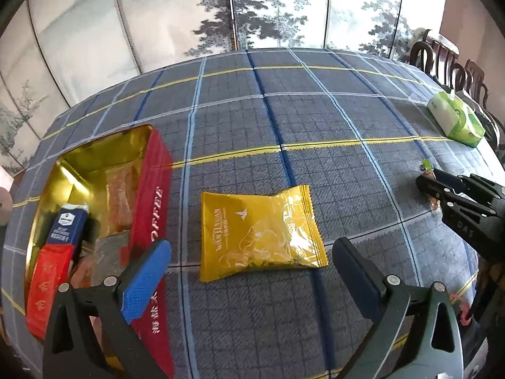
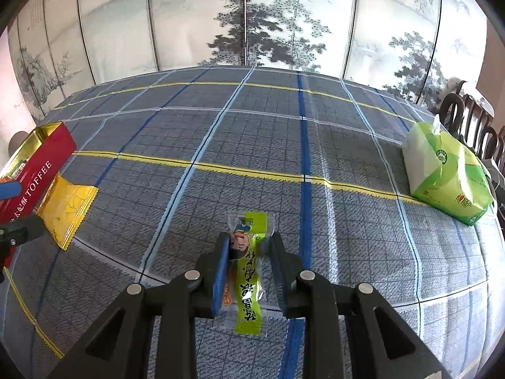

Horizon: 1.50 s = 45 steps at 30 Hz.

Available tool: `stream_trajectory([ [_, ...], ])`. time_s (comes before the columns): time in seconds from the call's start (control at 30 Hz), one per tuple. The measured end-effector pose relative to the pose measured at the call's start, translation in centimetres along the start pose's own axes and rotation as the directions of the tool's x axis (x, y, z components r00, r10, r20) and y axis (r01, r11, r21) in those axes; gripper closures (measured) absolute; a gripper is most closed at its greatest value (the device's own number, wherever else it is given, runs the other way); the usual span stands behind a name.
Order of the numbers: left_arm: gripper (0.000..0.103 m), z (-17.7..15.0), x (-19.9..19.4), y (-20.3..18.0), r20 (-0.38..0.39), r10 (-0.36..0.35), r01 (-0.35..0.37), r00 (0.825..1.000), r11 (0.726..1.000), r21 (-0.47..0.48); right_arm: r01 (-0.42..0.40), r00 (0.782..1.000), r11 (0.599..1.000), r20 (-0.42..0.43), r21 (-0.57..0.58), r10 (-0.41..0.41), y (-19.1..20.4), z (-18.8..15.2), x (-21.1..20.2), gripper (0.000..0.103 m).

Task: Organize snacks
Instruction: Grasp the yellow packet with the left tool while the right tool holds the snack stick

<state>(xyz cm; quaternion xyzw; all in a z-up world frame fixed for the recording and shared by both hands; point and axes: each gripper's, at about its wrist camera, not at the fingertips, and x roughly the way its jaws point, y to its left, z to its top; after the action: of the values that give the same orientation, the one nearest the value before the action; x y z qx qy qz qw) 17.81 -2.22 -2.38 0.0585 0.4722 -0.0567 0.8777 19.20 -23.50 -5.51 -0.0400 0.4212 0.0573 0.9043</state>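
A yellow snack packet (image 1: pixel 262 233) lies flat on the checked tablecloth. My left gripper (image 1: pixel 252 246) hovers over its near edge, open, with one finger on each side and nothing gripped. To the left stands an open red toffee tin (image 1: pixel 157 189) with a gold inside that holds several wrapped snacks. My right gripper (image 2: pixel 249 240) is shut on a long green snack stick (image 2: pixel 249 278), which it holds just above the cloth. The tin (image 2: pixel 41 161) and the yellow packet (image 2: pixel 69 208) also show at the left edge of the right wrist view.
A green and white tissue pack (image 2: pixel 448 173) sits near the table's right edge, with dark wooden chairs (image 2: pixel 467 117) behind it. A painted folding screen (image 2: pixel 252 15) stands behind the far side of the table. My right gripper (image 1: pixel 442 186) shows at the right of the left wrist view.
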Motion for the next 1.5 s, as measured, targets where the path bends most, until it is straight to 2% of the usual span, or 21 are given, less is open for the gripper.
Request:
stream_trajectory([
  [0.4,0.001,0.6,2.9,0.0,-0.052,0.010,-0.011,0.999,1.000,-0.011,-0.004,1.000,1.000,-0.001,0.002,0.004,0.1,0.0,0.0,0.077],
  [0.7,0.001,0.9,3.9,-1.3,-0.056,0.028,-0.027,0.998,0.999,0.031,-0.005,1.000,1.000,-0.001,0.002,0.005,0.0,0.0,0.0,0.077],
  [1.03,0.001,0.9,3.9,-1.7,-0.048,0.064,-0.063,0.997,0.998,0.017,-0.006,1.000,1.000,-0.001,0.002,0.006,0.0,0.0,0.0,0.077],
  [1.3,0.001,1.1,2.7,-2.3,-0.007,0.096,-0.095,0.995,0.995,0.030,-0.007,1.000,1.000,-0.002,0.003,0.007,0.0,0.0,0.0,0.077],
  [1.43,0.003,1.1,2.7,-2.3,-0.009,0.081,-0.081,0.997,0.997,0.014,-0.008,1.000,1.000,-0.002,0.003,0.008,0.0,0.0,0.0,0.077],
  [1.5,0.005,1.1,2.4,-2.4,-0.004,0.107,-0.107,0.994,0.994,0.014,-0.007,1.000,1.000,-0.002,0.003,0.007,-0.1,0.0,0.0,0.077],
])
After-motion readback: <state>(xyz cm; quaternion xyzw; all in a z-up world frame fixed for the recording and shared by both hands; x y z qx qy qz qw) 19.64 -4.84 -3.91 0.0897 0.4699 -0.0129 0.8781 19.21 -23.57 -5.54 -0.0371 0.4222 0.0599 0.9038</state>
